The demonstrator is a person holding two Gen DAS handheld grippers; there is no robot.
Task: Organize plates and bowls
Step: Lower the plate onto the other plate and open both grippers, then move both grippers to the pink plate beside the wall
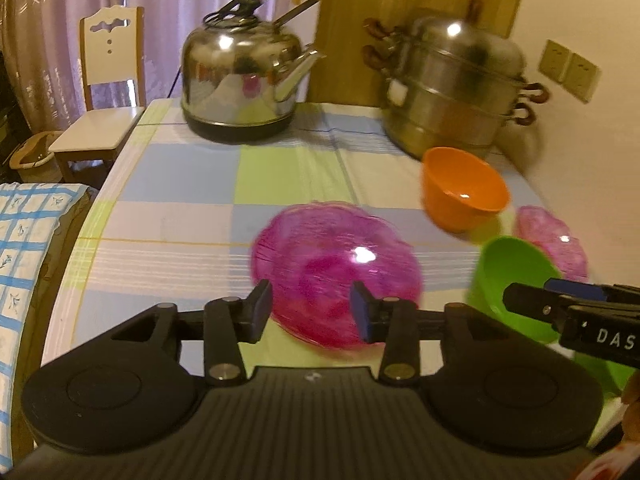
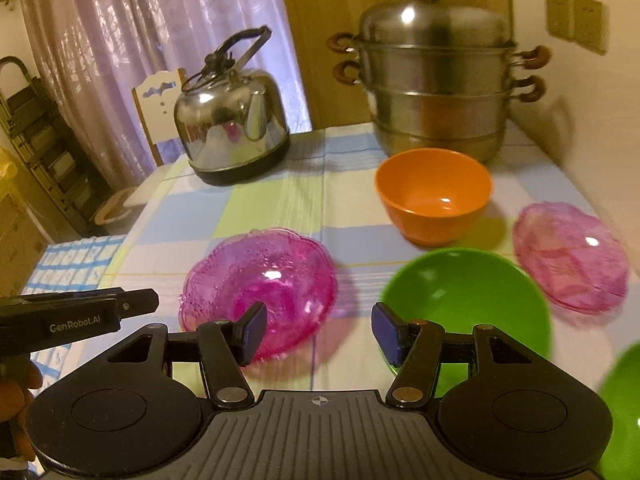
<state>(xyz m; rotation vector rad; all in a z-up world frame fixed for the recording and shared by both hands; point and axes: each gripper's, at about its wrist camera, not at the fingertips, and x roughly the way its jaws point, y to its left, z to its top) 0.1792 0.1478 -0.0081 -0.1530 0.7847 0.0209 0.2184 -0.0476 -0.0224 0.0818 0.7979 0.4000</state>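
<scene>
A pink glass plate (image 1: 336,268) lies on the checked tablecloth, just ahead of my open, empty left gripper (image 1: 312,312); it also shows in the right wrist view (image 2: 260,288). An orange bowl (image 2: 434,194) stands behind a green bowl (image 2: 468,300), and a second pink plate (image 2: 570,256) lies to their right. My right gripper (image 2: 320,334) is open and empty, hovering between the pink plate and the green bowl. Part of another green bowl (image 2: 624,408) shows at the right edge. The orange bowl (image 1: 462,188) and green bowl (image 1: 512,280) also show in the left wrist view.
A steel kettle (image 2: 232,124) and a stacked steel steamer pot (image 2: 436,80) stand at the back of the table (image 2: 280,204). A white chair (image 1: 104,92) stands beyond the table's left edge. A wall runs along the right side.
</scene>
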